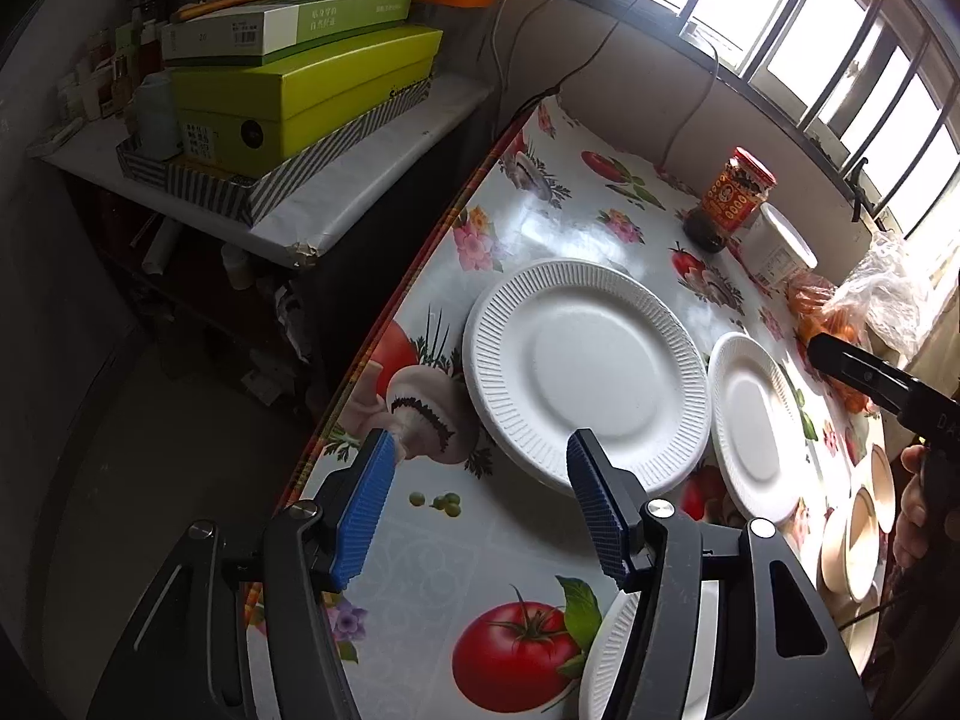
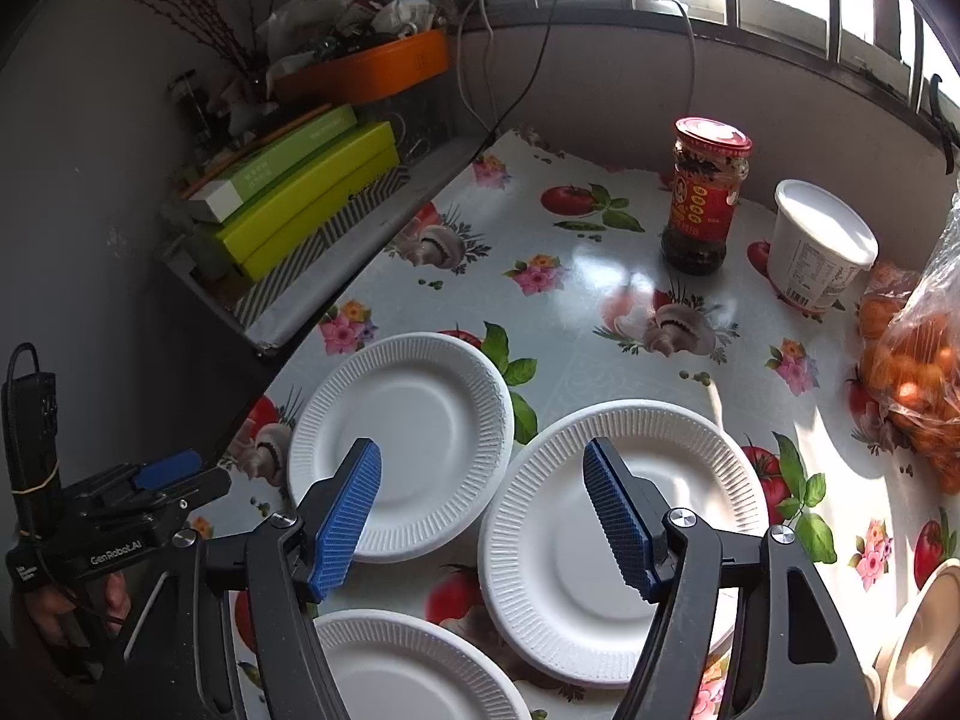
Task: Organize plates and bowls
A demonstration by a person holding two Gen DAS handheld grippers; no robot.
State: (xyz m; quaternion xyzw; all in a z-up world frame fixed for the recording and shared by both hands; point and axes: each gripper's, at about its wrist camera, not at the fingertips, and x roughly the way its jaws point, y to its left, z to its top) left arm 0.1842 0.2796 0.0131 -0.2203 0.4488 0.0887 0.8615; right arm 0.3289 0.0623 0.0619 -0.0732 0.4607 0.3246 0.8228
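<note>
Left wrist view: the left tongs (image 1: 480,459) are hanging apart over the near rim of the big plate (image 1: 585,369), gripping nothing. A second plate (image 1: 759,426) is lying just right of it on the counter (image 1: 540,228), bowls (image 1: 852,540) sitting farther right.

Right wrist view: the right tongs (image 2: 483,471) are standing apart, empty, above two plates (image 2: 402,444) and (image 2: 624,534) whose rims are overlapping. These look like light, flimsy paper, likely bending under a squeeze, so pinching the ribbed rim seems safest.
</note>
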